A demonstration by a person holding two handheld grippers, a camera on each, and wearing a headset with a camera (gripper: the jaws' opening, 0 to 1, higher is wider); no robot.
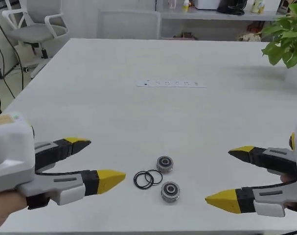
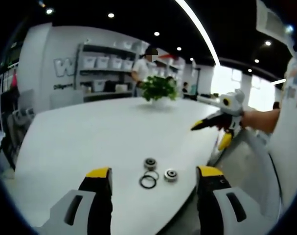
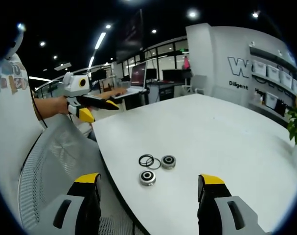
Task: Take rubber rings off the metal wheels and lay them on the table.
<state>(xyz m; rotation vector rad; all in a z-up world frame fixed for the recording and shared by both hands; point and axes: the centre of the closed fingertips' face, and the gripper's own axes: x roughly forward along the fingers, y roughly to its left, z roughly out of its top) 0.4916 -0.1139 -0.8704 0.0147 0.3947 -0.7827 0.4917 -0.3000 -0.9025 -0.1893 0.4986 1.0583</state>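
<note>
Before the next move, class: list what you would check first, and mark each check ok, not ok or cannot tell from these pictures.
1. Left gripper open, holding nothing: ok.
2. Right gripper open, holding nothing: ok.
3. Two thin black rubber rings lying flat on the white table: ok.
4. Two small round metal wheels resting on the table between the grippers, apart from both: ok.
5. Wheels bare of further rings: cannot tell, too small.

Bright, even light covers the white table (image 1: 138, 112); the wheels (image 1: 165, 164) on it cast faint shadows. Above the table, ceiling lamps (image 2: 110, 15) glare; both gripper views bend and soften at their edges.
</note>
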